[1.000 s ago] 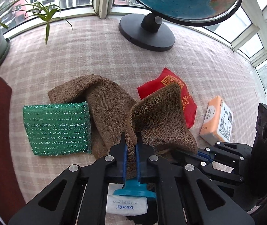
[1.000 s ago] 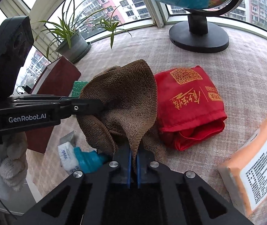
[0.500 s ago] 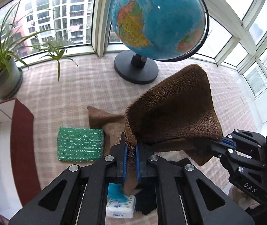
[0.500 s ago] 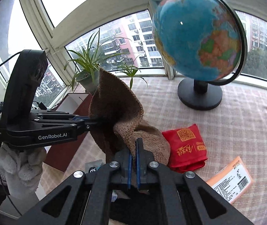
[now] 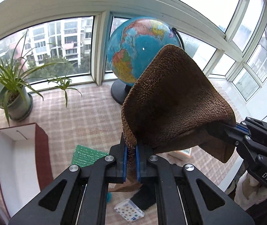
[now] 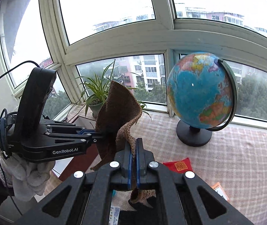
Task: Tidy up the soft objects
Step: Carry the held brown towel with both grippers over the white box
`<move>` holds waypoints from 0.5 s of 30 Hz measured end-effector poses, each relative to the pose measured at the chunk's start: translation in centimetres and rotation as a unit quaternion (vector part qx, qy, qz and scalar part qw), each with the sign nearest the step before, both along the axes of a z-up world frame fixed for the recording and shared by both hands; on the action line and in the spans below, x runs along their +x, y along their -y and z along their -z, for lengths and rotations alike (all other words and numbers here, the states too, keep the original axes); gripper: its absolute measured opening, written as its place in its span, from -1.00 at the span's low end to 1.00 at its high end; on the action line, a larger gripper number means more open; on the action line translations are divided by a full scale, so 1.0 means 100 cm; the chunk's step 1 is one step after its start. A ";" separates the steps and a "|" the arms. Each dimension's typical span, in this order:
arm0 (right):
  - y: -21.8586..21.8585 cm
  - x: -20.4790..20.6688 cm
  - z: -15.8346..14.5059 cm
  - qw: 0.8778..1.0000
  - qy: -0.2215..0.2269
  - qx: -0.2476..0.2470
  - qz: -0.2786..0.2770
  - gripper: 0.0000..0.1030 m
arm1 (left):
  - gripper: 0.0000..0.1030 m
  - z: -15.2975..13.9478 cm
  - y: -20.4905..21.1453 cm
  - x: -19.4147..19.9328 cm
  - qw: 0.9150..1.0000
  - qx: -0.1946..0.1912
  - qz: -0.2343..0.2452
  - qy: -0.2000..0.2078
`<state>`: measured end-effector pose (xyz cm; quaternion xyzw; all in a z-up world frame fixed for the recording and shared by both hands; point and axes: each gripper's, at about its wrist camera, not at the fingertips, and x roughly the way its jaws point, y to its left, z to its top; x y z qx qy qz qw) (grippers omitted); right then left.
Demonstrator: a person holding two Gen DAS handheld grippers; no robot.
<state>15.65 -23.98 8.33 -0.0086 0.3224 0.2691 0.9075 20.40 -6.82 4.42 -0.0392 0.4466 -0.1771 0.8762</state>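
A brown terry towel [image 5: 172, 105] hangs in the air, stretched between both grippers, high above the checked cloth. My left gripper [image 5: 130, 148] is shut on one edge of it. My right gripper [image 6: 133, 150] is shut on another edge [image 6: 120, 112]; it also shows at the right of the left wrist view [image 5: 229, 126]. A green sponge [image 5: 87, 154] lies on the cloth below. A red pouch [image 6: 179, 166] lies below in the right wrist view.
A globe [image 5: 139, 56] on a black base stands at the back by the windows. A potted plant [image 5: 14, 101] stands at the back left. An open white and brown box [image 5: 19, 166] lies at the left. A tissue pack [image 5: 128, 210] and an orange packet [image 6: 221, 190] lie below.
Both grippers have risen high with the towel, lifting it fully off the cloth. The sponge, pouch and packets now look small and far below.
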 end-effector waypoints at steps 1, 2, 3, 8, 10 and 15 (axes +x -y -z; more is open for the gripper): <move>-0.002 -0.002 -0.005 1.000 0.002 0.000 0.001 -0.94 | -0.89 -0.003 -0.002 -0.002 1.000 0.000 0.000 0.004; -0.004 -0.004 -0.008 1.000 0.004 0.000 0.001 -0.94 | -0.89 -0.006 -0.005 -0.005 1.000 -0.001 0.001 0.007; -0.007 -0.005 -0.012 1.000 0.007 -0.002 -0.001 -0.94 | -0.89 -0.009 -0.009 -0.007 1.000 -0.003 0.000 0.009; -0.033 -0.013 -0.030 1.000 0.020 -0.009 -0.012 -0.94 | -0.89 -0.027 -0.031 -0.018 1.000 -0.003 -0.011 0.022; -0.045 -0.015 -0.040 0.999 0.024 -0.005 -0.022 -0.94 | -0.89 -0.038 -0.043 -0.023 0.999 0.000 -0.019 0.031; -0.089 -0.022 -0.069 0.997 0.052 -0.009 -0.051 -0.96 | -0.89 -0.063 -0.084 -0.038 0.997 0.008 -0.046 0.055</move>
